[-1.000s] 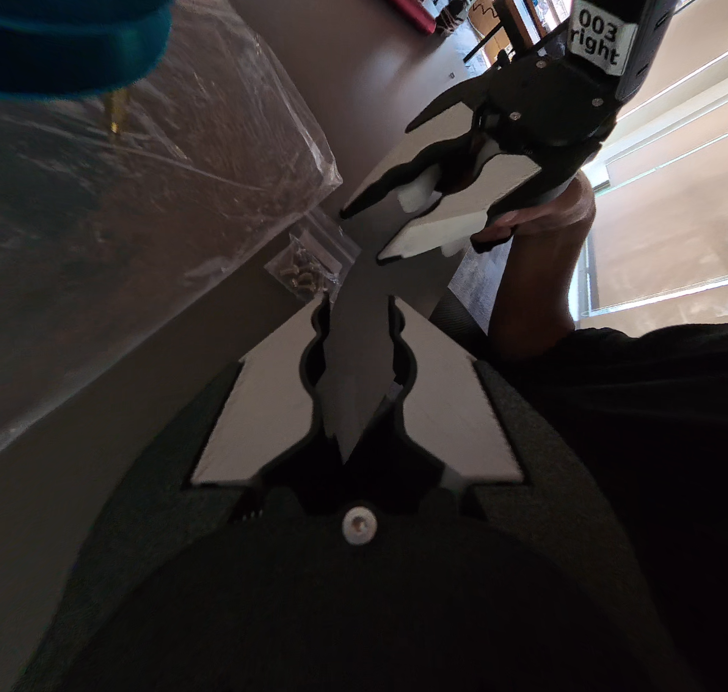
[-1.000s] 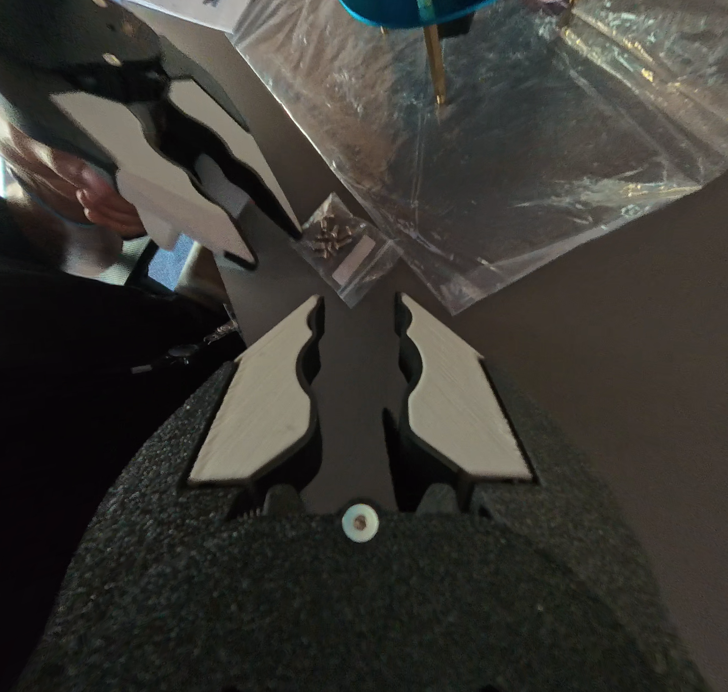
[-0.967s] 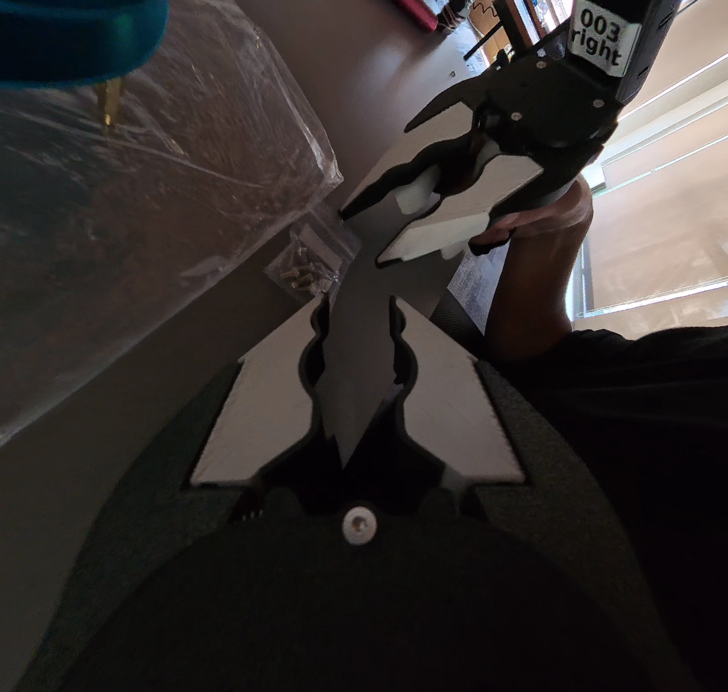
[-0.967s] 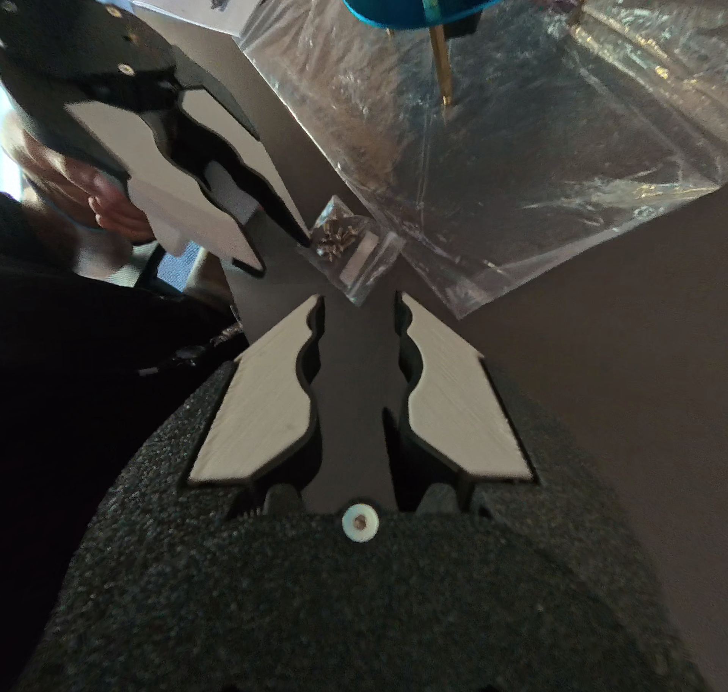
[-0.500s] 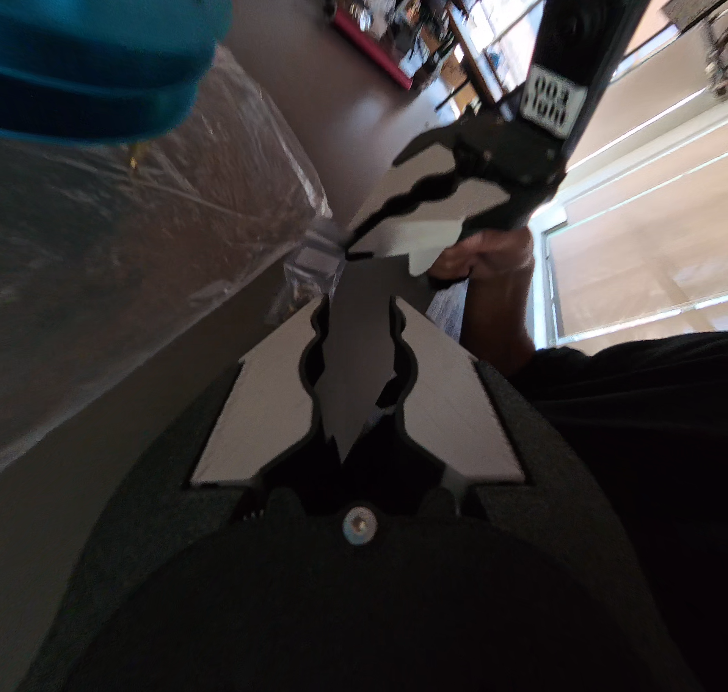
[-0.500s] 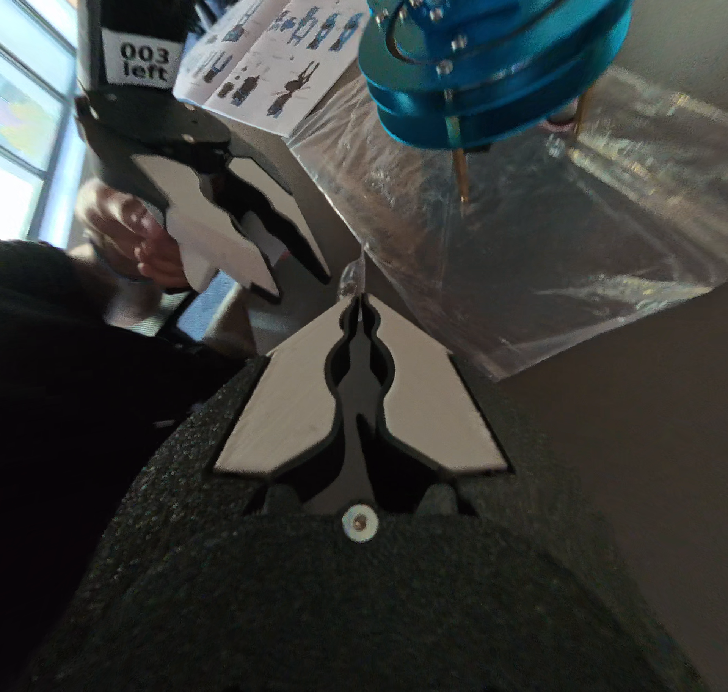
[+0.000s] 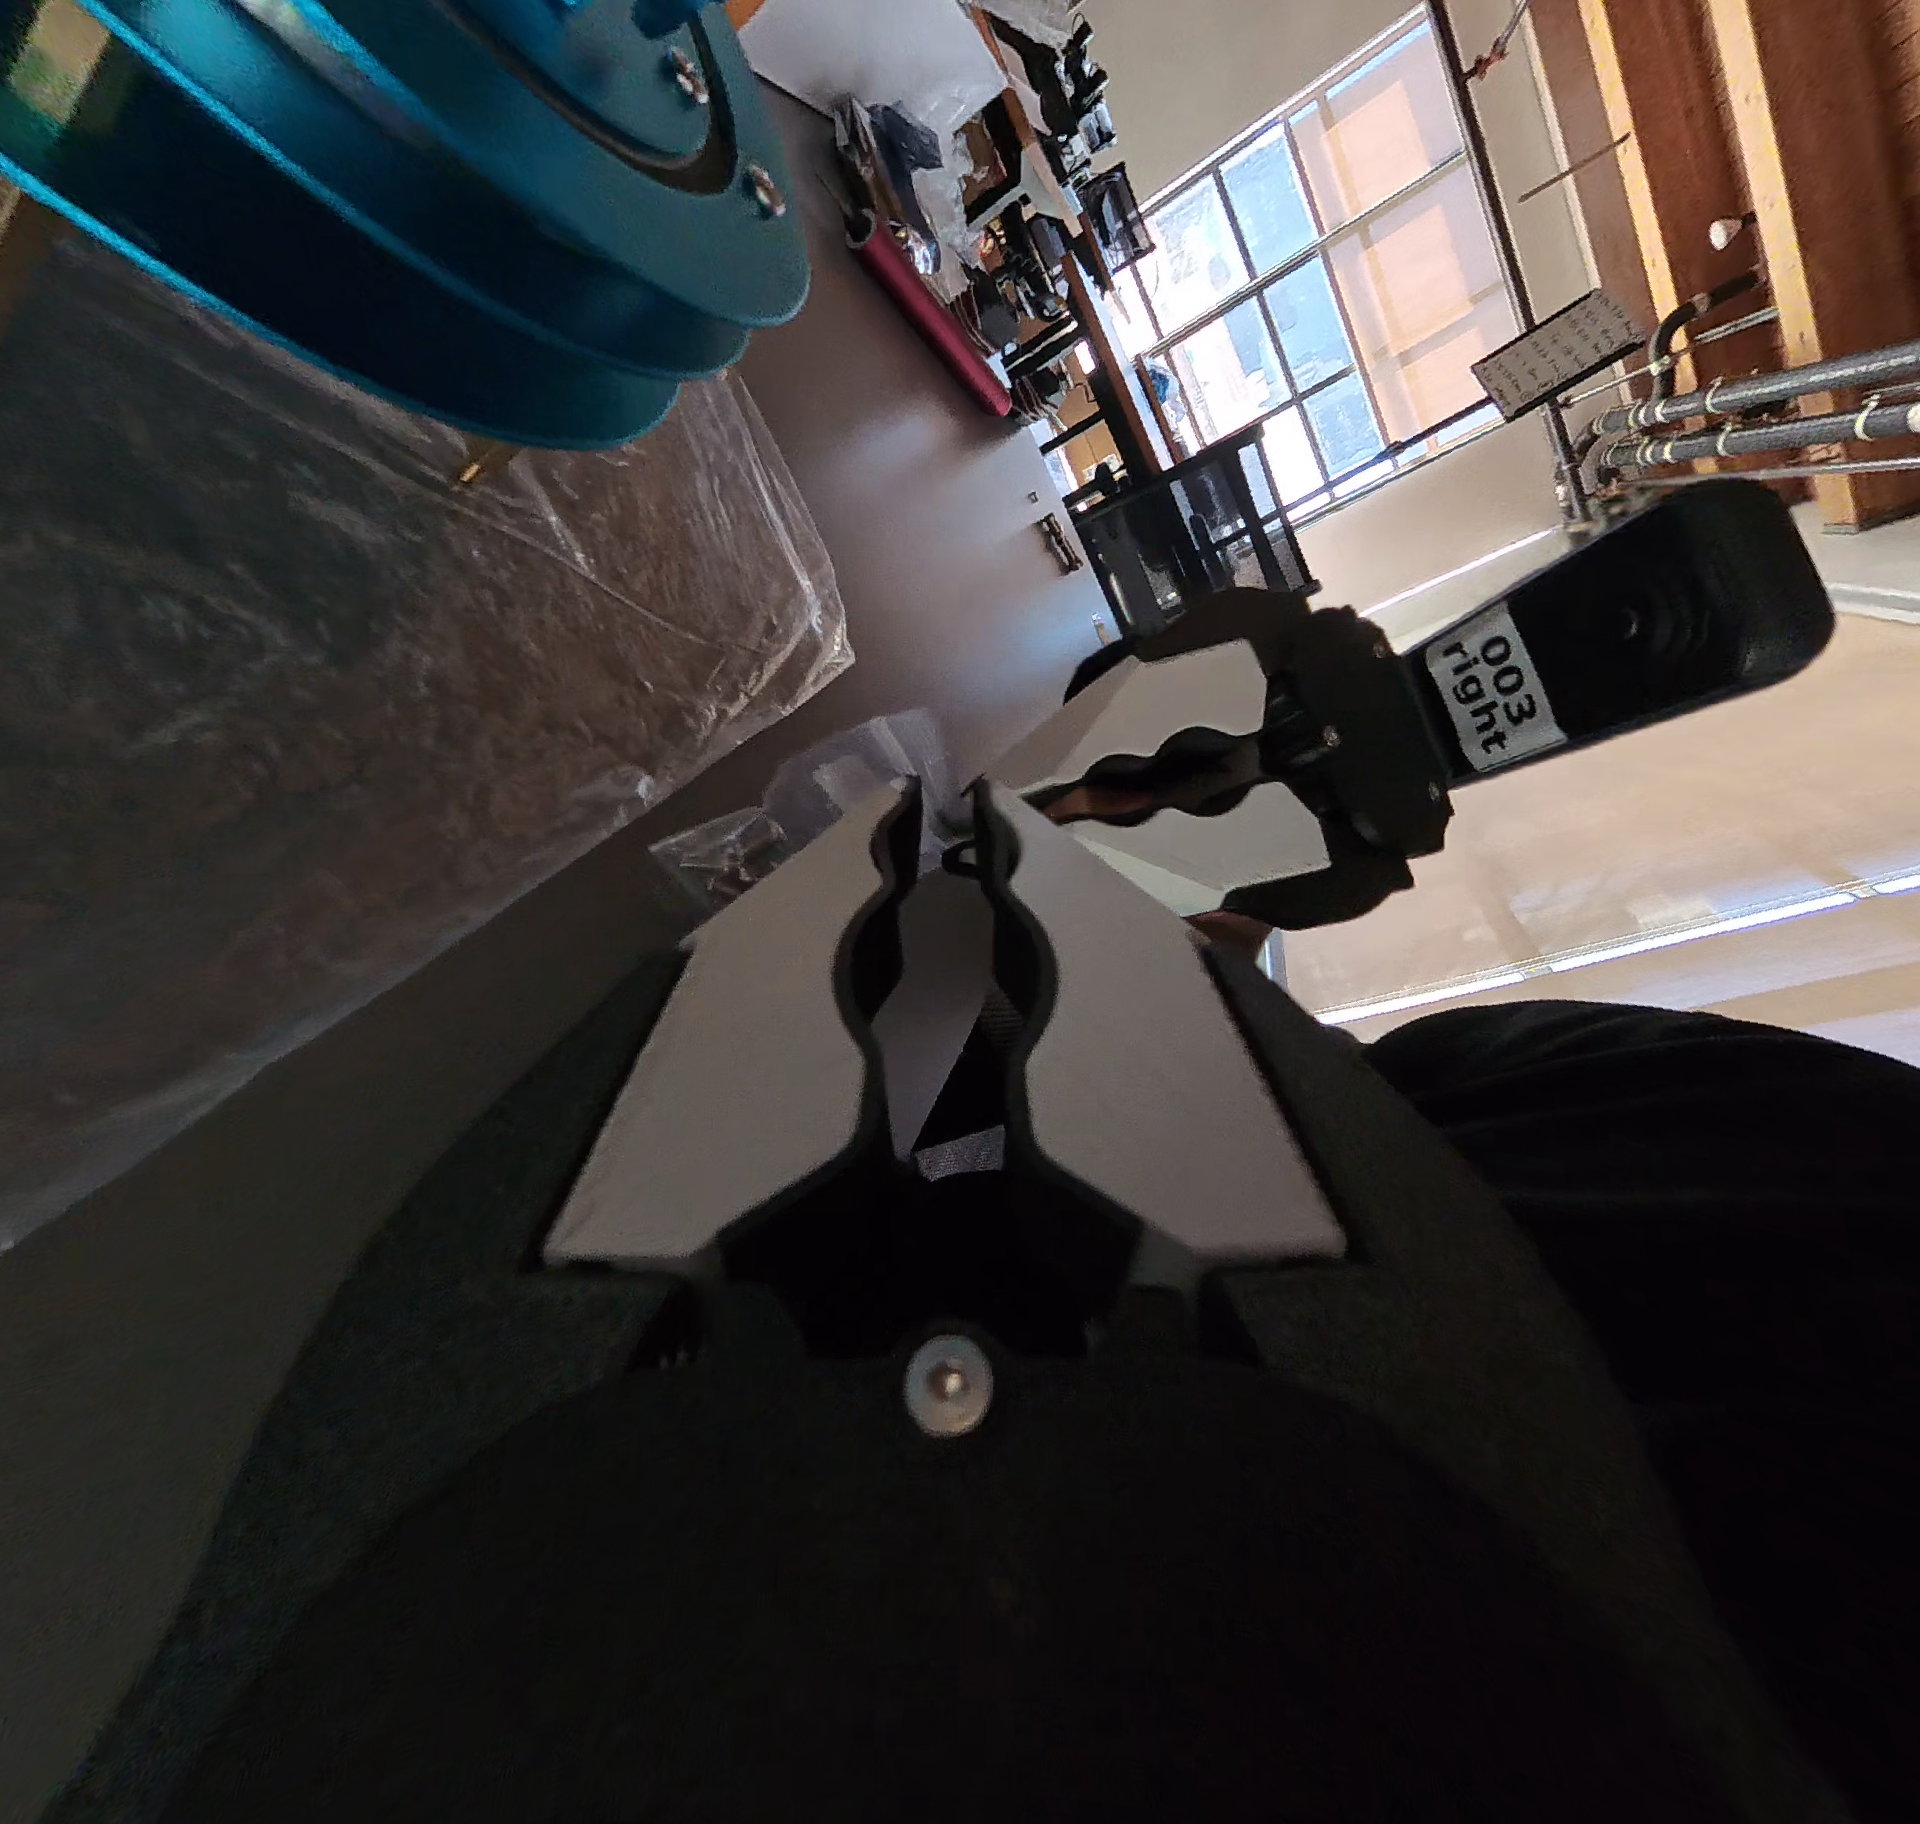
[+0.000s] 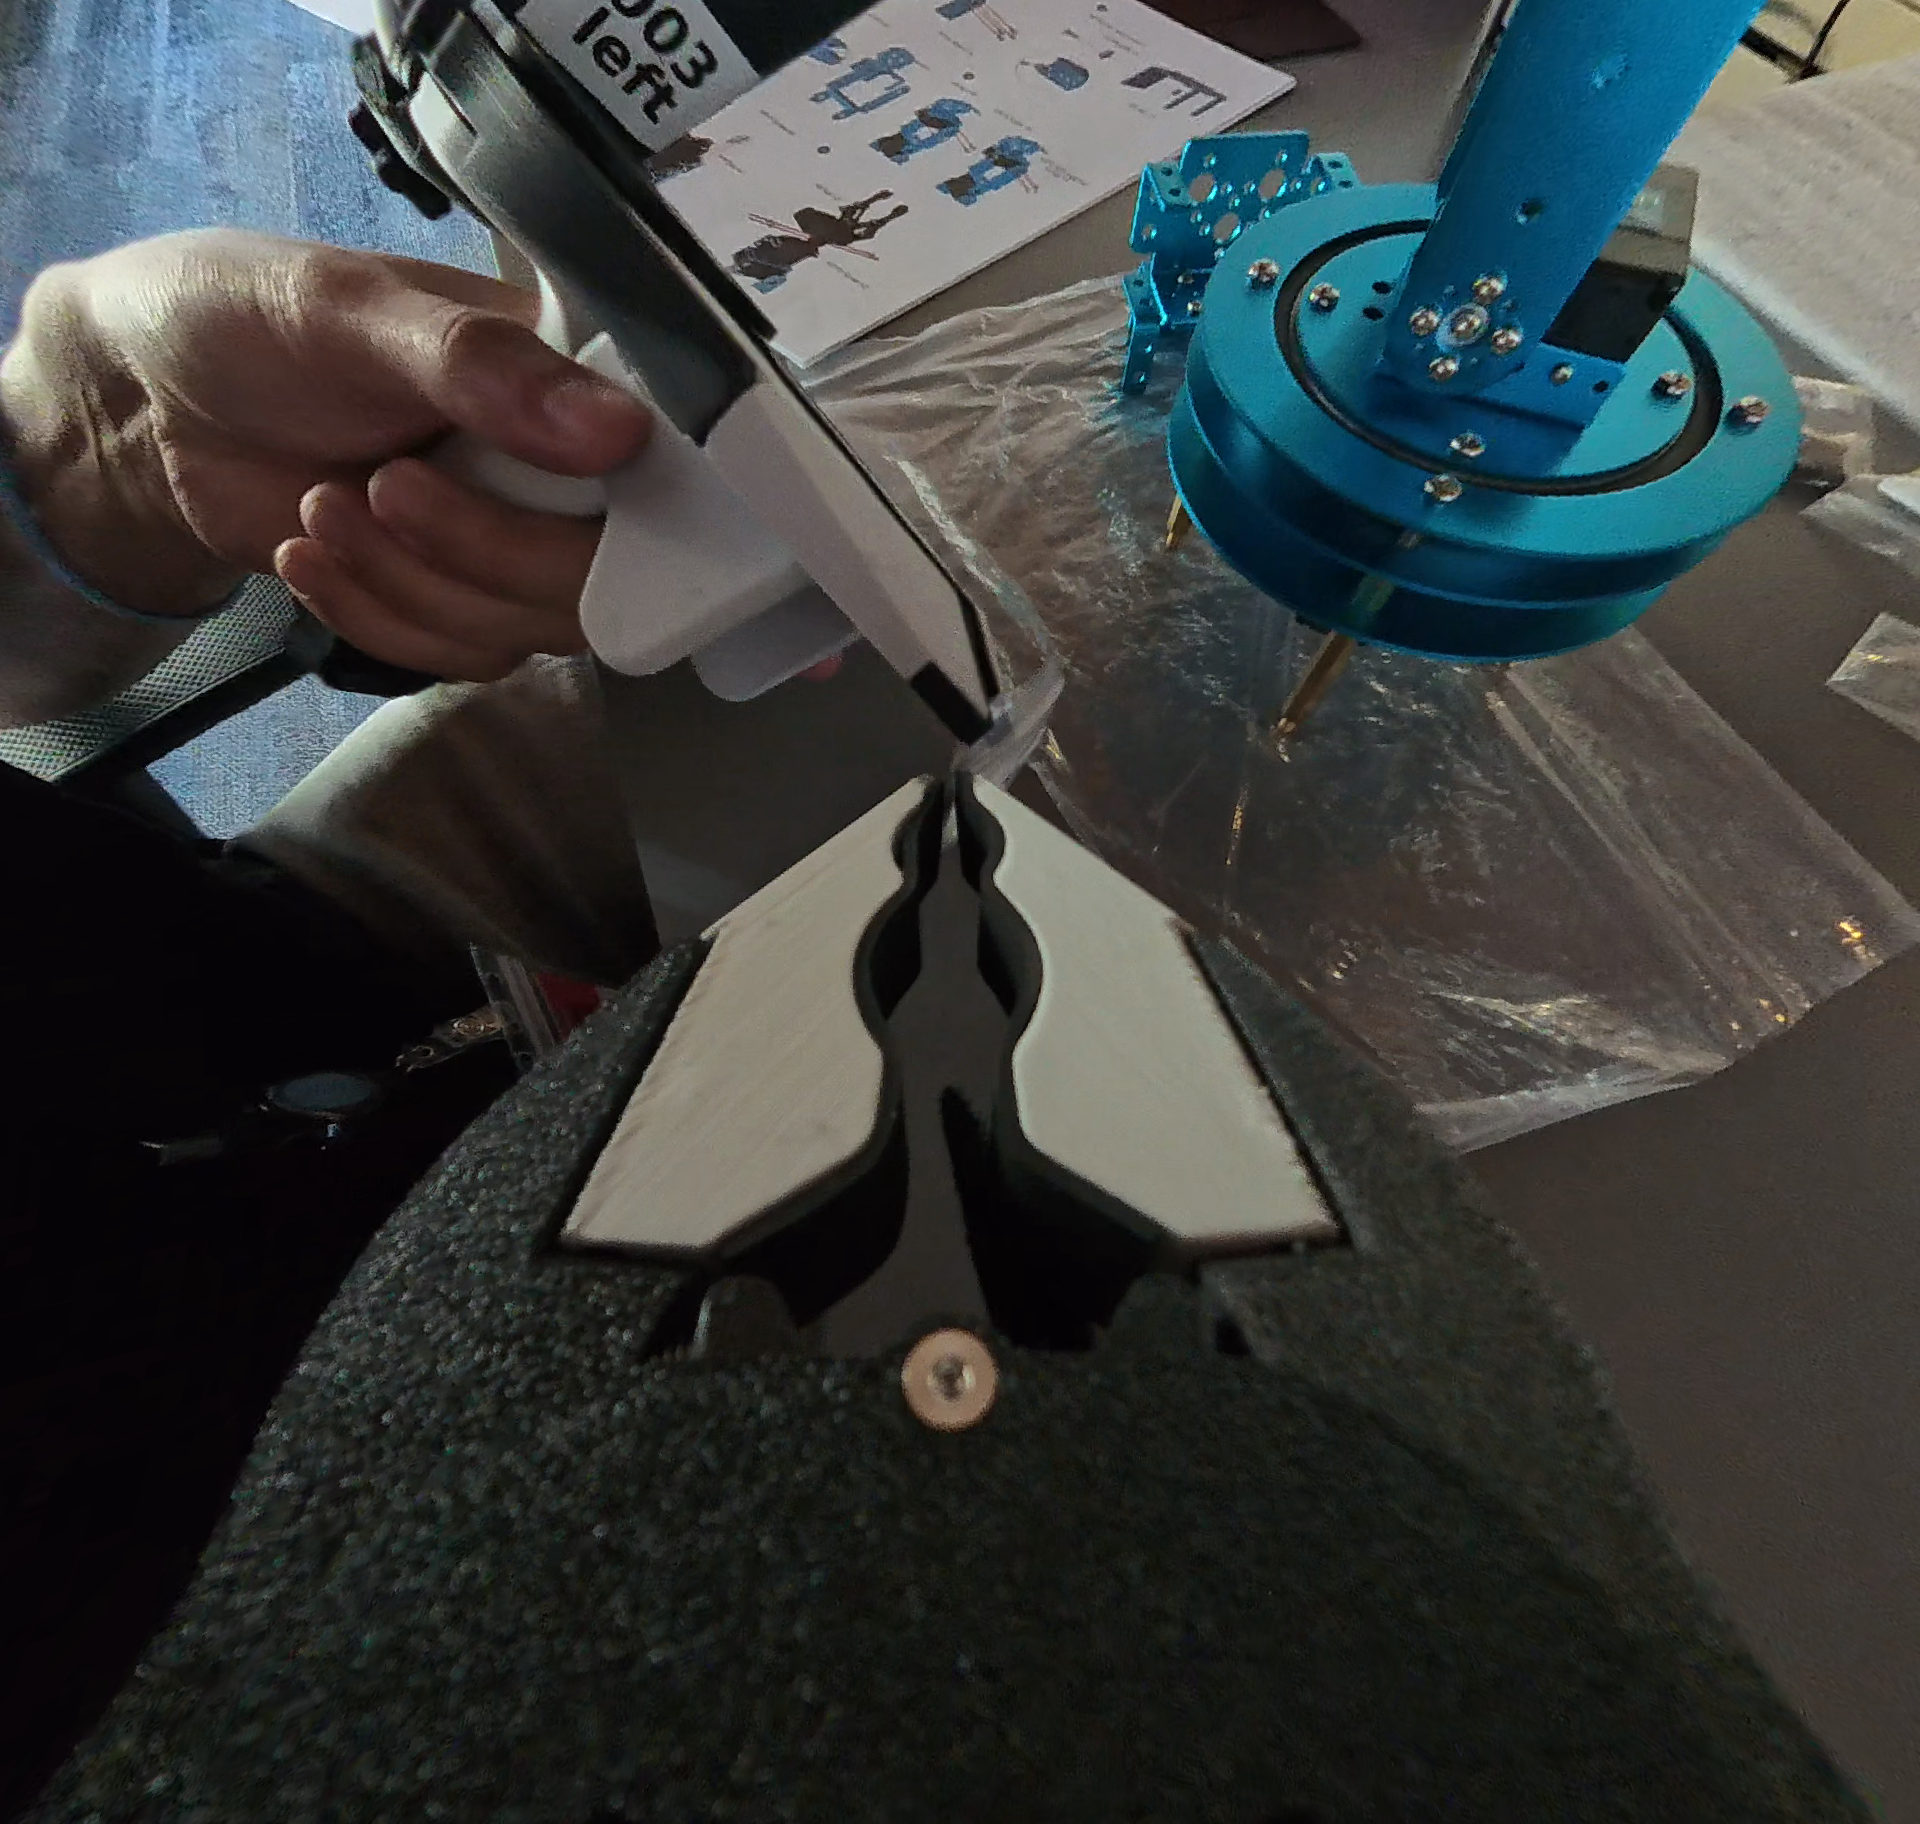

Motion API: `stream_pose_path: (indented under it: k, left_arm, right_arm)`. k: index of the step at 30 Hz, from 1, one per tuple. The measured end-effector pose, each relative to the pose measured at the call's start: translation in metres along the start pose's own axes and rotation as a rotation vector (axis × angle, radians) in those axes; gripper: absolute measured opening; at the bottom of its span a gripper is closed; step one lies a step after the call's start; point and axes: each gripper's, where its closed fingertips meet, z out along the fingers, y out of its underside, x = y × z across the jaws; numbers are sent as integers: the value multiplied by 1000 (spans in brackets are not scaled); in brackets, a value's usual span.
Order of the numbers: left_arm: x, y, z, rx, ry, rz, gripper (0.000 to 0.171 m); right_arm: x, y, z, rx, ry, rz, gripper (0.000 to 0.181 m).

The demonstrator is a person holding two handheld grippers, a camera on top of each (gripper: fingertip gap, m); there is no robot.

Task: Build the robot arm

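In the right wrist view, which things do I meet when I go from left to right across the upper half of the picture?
Hand → left gripper → instruction sheet → small blue bracket → round blue base.

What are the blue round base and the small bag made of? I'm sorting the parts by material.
Blue base: looks like anodized metal, with a satin sheen, crisp edges and screw heads on top; brass-coloured pins below. Small bag: thin clear plastic film, glossy and creased, pinched between the left claw and the right claw.
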Motion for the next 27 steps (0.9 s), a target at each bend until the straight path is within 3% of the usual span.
stream_pose_path:
  k: [13, 20, 27]
  left_arm:
    - [10, -1, 0, 8, 51, 37, 2]
    - [25, -4, -5, 28, 164, 70, 0]
    - [33, -7, -7, 50, 239, 21, 0]
  right_arm:
    - [-1, -5, -4, 69, -94, 130, 2]
    - [-13, -24, -18, 204, -420, 419, 22]
    - [-7, -30, -21, 264, -480, 493, 15]
